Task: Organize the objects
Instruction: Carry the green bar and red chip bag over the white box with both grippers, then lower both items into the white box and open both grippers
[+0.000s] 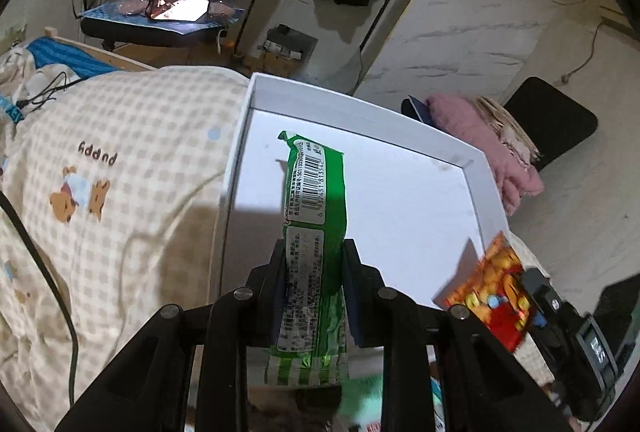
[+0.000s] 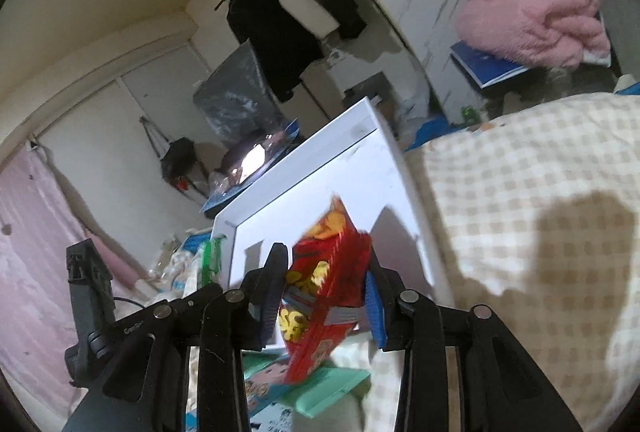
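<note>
Currently both jaws loaded: left jaws (image 1: 314,260) clenched on green packet (image 1: 314,216), right jaws (image 2: 326,272) grasping red snack bag (image 2: 320,284). White box (image 1: 478,184) sits just ahead on the bed, empty below both. Mid-carry; next, lower inside the walls, then release.

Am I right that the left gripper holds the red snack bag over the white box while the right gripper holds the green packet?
No, they are swapped. The left gripper holds the green packet over the white box, as the left wrist view shows; the right gripper holds the red snack bag.
</note>
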Demonstrator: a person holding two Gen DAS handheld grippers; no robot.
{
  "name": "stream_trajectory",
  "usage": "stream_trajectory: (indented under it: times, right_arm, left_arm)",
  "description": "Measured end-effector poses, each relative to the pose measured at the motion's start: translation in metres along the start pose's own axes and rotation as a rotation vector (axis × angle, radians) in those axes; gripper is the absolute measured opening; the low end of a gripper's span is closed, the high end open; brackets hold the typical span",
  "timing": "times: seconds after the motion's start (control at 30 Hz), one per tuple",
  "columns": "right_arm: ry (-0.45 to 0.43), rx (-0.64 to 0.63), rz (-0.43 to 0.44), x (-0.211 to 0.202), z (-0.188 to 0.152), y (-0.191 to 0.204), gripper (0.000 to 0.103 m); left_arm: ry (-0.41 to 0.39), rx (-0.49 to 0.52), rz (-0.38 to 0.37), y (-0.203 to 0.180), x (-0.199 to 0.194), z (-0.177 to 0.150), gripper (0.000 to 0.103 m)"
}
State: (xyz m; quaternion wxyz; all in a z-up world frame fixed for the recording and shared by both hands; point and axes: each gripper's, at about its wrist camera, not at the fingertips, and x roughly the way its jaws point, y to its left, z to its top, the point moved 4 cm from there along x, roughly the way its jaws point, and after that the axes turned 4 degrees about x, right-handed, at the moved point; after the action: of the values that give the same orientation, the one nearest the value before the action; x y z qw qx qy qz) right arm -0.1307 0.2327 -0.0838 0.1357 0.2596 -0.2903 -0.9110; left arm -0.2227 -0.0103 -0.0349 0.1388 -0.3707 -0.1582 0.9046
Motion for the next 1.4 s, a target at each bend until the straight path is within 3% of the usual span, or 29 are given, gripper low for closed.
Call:
stream_trajectory:
  times: [0.2, 0.4, 0.47, 0.6, 0.8, 1.0, 1.1, 1.13, 1.17, 1.27, 1.4]
  right_arm:
    - [-0.038, 0.0, -0.004, 0.004, 0.001, -0.003, 0.038]
    - [-0.089, -0.066, -0.051, 0.019, 0.004, 0.001, 0.038]
    - [-0.09, -0.104, -0.056, 0.019, 0.002, 0.005, 0.044]
    - [-0.086, -0.195, -0.064, 0.015, -0.004, 0.021, 0.082]
    - [-0.153, -0.322, -0.142, 0.002, -0.005, 0.041, 0.085]
    - [-0.192, -0.345, -0.105, -0.029, 0.005, 0.058, 0.086]
    - [-0.189, -0.313, -0.04, -0.051, 0.011, 0.068, 0.086]
    - [-0.186, -0.291, -0.003, -0.06, 0.014, 0.072, 0.097]
    - [-0.186, -0.278, 0.023, -0.066, 0.016, 0.075, 0.103]
    - [-0.197, -0.264, 0.105, -0.087, 0.022, 0.087, 0.103]
    - [-0.165, -0.254, 0.115, -0.1, 0.025, 0.095, 0.103]
  left_arm:
    - [-0.016, 0.04, 0.071, 0.006, 0.008, -0.001, 0.027]
    - [0.01, 0.023, 0.081, 0.011, 0.013, -0.001, 0.028]
    - [0.036, 0.019, 0.079, 0.01, 0.015, -0.003, 0.034]
    - [0.032, 0.007, 0.015, 0.007, 0.01, -0.005, 0.049]
    - [-0.016, 0.011, 0.017, 0.007, -0.01, -0.006, 0.06]
    - [-0.105, -0.002, 0.033, 0.007, -0.059, 0.0, 0.063]
    - [-0.165, -0.008, 0.025, 0.002, -0.092, 0.004, 0.069]
    - [-0.186, -0.003, 0.024, 0.0, -0.101, 0.005, 0.071]
    - [-0.213, 0.01, 0.02, -0.006, -0.113, 0.007, 0.075]
    - [-0.235, 0.065, 0.021, -0.023, -0.13, 0.015, 0.077]
    - [-0.272, 0.152, 0.052, -0.049, -0.148, 0.014, 0.08]
